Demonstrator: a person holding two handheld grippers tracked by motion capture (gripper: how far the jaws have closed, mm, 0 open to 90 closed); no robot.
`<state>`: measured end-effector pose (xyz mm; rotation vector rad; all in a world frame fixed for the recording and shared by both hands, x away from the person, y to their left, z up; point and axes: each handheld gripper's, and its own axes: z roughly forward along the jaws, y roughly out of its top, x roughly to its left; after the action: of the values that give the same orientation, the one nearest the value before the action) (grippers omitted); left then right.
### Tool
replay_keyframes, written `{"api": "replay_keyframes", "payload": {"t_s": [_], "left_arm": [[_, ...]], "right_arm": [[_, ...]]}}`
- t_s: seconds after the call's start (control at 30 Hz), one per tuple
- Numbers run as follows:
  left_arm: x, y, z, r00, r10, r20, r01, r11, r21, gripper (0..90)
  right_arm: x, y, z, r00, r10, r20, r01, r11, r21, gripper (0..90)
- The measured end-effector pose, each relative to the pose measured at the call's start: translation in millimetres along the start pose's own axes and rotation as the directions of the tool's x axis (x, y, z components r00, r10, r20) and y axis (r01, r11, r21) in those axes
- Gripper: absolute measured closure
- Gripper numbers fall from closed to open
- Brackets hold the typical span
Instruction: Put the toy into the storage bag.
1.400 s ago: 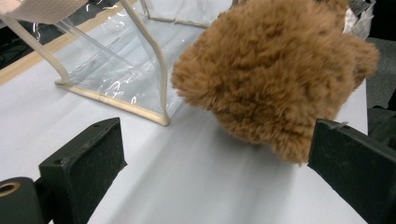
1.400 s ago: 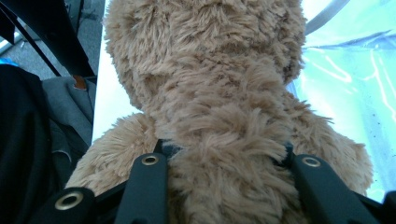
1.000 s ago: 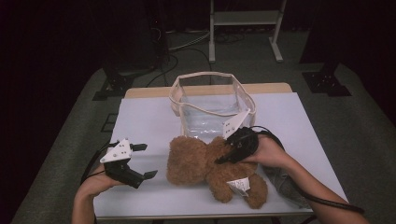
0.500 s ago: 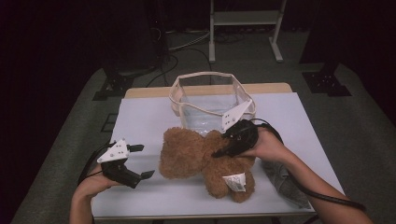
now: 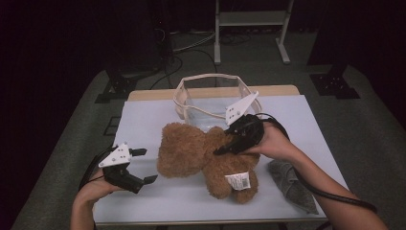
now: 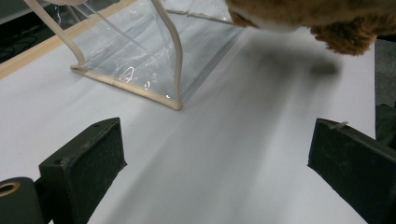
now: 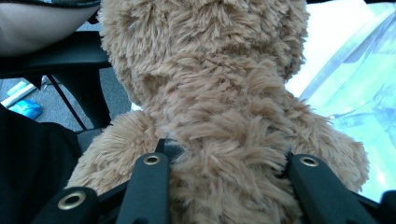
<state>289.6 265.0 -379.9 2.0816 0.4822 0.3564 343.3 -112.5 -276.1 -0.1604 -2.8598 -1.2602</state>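
A fluffy brown teddy bear (image 5: 191, 153) hangs just above the white table cover, its head to the left and a white tag on its leg. My right gripper (image 5: 225, 146) is shut on the bear's back. In the right gripper view both jaws press into the bear's (image 7: 210, 93) fur, around the right gripper (image 7: 229, 172). My left gripper (image 5: 146, 165) stands open to the left of the bear's head, a short gap away. Between the left gripper's (image 6: 215, 158) jaws lies bare table, with the bear's (image 6: 303, 14) underside above.
A clear plastic bag (image 5: 182, 103) with cream trim stands open just behind the bear; it is also the bag (image 6: 140, 60) ahead of the left jaws. A grey cloth (image 5: 289, 179) lies by the right forearm. The white table cover (image 5: 143, 115) ends at dark floor on all sides.
The right gripper has lifted the bear and carried it slightly left, so it hangs higher over the table. The left gripper has stayed put, still open.
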Motion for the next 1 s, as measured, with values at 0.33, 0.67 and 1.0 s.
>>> {"api": "replay_keyframes", "payload": {"t_s": [0.33,0.67,1.0], "left_arm": [[0.4,-0.4,-0.9,1.0000,-0.002,0.000,0.002,1.0000,-0.009,3.1],[1.2,-0.4,-0.7,1.0000,-0.006,0.002,0.006,0.9998,-0.016,3.1],[2.7,-1.5,-2.5,0.9999,-0.014,-0.003,0.014,0.9997,-0.021,3.1]], "right_arm": [[0.4,25.1,-18.2,1.0000,-0.007,0.007,0.007,1.000,-0.011,63.1],[-1.4,46.4,-33.3,0.9998,-0.017,0.010,0.017,1.000,-0.018,63.1],[-4.7,75.1,-48.6,0.9992,-0.034,0.023,0.034,0.999,-0.010,63.0]]}}
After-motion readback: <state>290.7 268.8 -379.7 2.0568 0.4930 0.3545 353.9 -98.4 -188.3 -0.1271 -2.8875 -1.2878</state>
